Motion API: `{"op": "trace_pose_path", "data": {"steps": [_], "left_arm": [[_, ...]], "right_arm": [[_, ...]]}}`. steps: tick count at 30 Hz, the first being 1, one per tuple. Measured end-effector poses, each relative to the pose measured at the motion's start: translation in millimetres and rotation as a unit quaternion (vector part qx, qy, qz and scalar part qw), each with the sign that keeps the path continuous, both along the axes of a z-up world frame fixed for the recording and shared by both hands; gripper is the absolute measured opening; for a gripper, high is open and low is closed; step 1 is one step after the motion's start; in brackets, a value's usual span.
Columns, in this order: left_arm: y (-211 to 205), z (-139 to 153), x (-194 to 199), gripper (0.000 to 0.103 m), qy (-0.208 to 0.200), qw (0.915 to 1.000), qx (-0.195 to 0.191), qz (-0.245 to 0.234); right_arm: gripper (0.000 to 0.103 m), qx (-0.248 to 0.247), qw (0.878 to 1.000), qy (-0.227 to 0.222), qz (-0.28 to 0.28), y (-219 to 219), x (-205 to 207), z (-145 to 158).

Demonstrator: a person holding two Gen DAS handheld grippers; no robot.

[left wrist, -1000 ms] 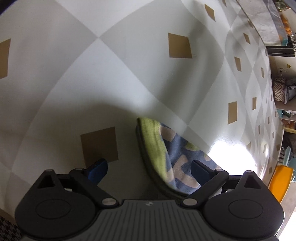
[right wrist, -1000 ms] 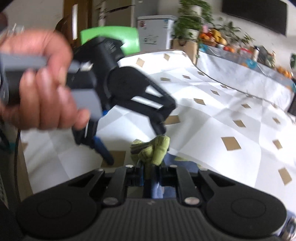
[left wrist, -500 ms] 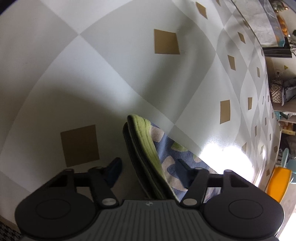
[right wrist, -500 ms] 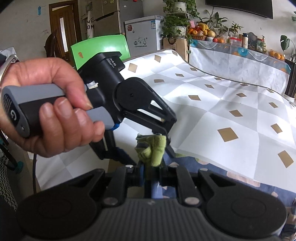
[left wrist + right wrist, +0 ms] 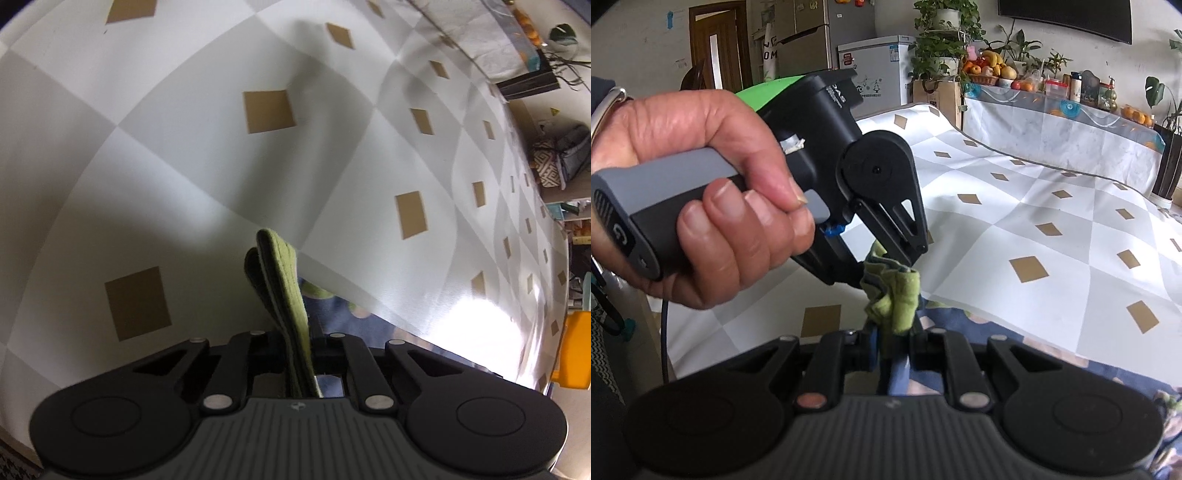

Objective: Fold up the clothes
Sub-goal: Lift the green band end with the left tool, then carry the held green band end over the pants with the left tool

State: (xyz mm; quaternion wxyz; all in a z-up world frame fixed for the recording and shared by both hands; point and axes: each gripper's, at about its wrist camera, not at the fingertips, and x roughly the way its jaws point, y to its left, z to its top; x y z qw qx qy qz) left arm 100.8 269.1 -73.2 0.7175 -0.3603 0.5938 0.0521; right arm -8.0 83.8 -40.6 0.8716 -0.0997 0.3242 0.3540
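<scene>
A garment with a green hem (image 5: pixel 284 280) and a blue patterned body (image 5: pixel 332 310) hangs lifted off the checked tablecloth (image 5: pixel 221 166). My left gripper (image 5: pixel 299 343) is shut on the hem, which stands up between its pads. In the right wrist view a hand (image 5: pixel 701 192) holds that left gripper (image 5: pixel 905 262), tips down on the bunched green hem (image 5: pixel 897 295). Just below it, my right gripper (image 5: pixel 892 343) is shut on the same hem. The blue body (image 5: pixel 960 325) trails off to the right over the table.
The tablecloth (image 5: pixel 1034 206) stretches far and right. A green chair (image 5: pixel 764 92) stands behind the hand, a white freezer (image 5: pixel 875 70) beyond it. A side table with fruit and plants (image 5: pixel 1052 122) lines the back. An orange chair (image 5: pixel 572 350) sits at the table's right edge.
The left jaws went from wide open around the green hem to shut on it. Both grippers rose a little, lifting the hem off the cloth.
</scene>
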Motion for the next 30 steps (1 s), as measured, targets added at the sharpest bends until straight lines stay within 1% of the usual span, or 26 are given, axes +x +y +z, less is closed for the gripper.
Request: {"op": "trace_pose_path", "data": {"steps": [9, 13, 18, 26, 30], "left_arm": [[-23.2, 26.9, -8.5, 0.006, -0.052, 0.9977, 0.028, -0.032], [-31.3, 34.6, -10.5, 0.006, -0.070, 0.9958, 0.043, -0.041], [-33.7, 43.0, -17.0, 0.006, -0.085, 0.9944, 0.047, -0.041], [-47.7, 59.3, -25.5, 0.006, -0.123, 0.9886, 0.066, -0.056], [-56.1, 64.1, -24.0, 0.006, -0.140, 0.9858, 0.065, -0.067]], "right_arm": [[0.014, 0.000, 1.000, -0.008, -0.005, -12.6, -7.1, 9.2], [0.014, 0.000, 1.000, -0.010, -0.009, -19.5, -10.6, 12.7], [0.014, 0.000, 1.000, -0.012, -0.017, -29.3, -12.9, 15.5], [0.014, 0.006, 0.999, -0.019, -0.027, -41.0, -16.0, 23.3], [0.014, 0.005, 0.999, -0.028, -0.026, -46.4, -21.5, 27.1]]}}
